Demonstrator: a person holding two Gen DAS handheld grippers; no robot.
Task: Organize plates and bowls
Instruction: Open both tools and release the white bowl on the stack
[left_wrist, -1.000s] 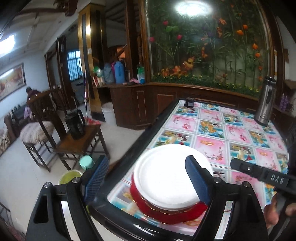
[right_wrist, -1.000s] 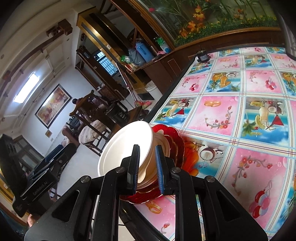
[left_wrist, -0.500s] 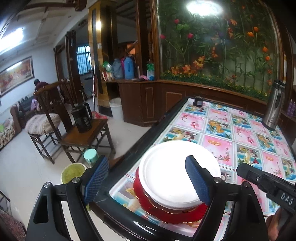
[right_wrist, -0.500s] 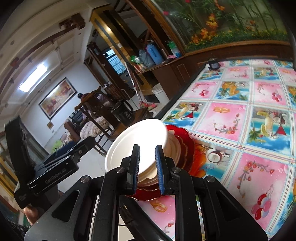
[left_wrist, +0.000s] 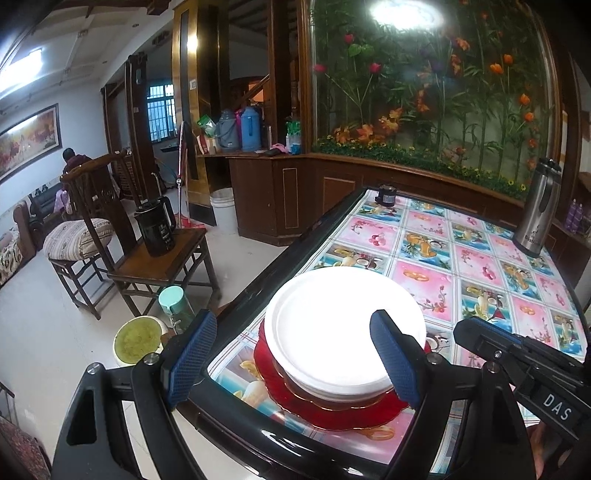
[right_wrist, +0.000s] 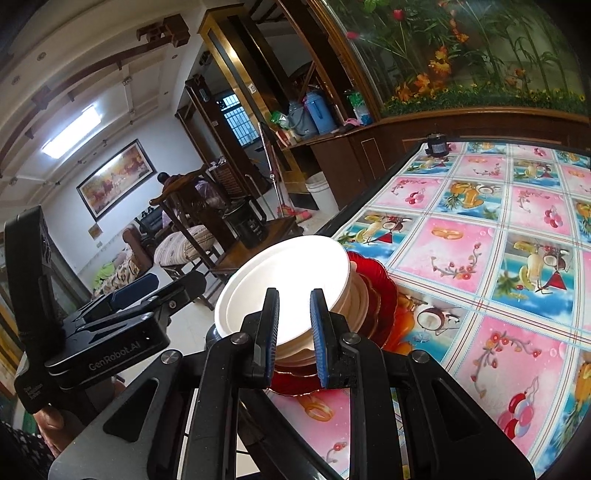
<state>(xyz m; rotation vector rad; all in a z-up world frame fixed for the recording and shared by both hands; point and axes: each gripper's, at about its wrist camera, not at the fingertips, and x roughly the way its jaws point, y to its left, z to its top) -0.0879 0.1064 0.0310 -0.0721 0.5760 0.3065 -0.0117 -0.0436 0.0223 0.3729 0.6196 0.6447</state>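
Observation:
A stack of dishes stands near the table's front left corner: a white plate (left_wrist: 343, 325) on top, pale bowls under it, red glass plates (left_wrist: 332, 410) at the bottom. My left gripper (left_wrist: 295, 354) is open, its blue pads wide apart, held just short of the stack and empty. In the right wrist view the white plate (right_wrist: 288, 280) lies just beyond my right gripper (right_wrist: 293, 332), whose jaws stand slightly parted with a narrow gap, holding nothing. The left gripper also shows in the right wrist view (right_wrist: 122, 314).
The table (left_wrist: 461, 258) has a fruit-patterned cloth and a black rim. A steel thermos (left_wrist: 537, 210) stands at the far right, a small dark jar (left_wrist: 386, 194) at the far end. Left of the table are a wooden chair with a black kettle (left_wrist: 155, 230), a bottle and a green-filled bucket (left_wrist: 136, 338).
Both grippers have drawn back and up a little from the stack. The right gripper's jaws have opened slightly. The stack has not moved.

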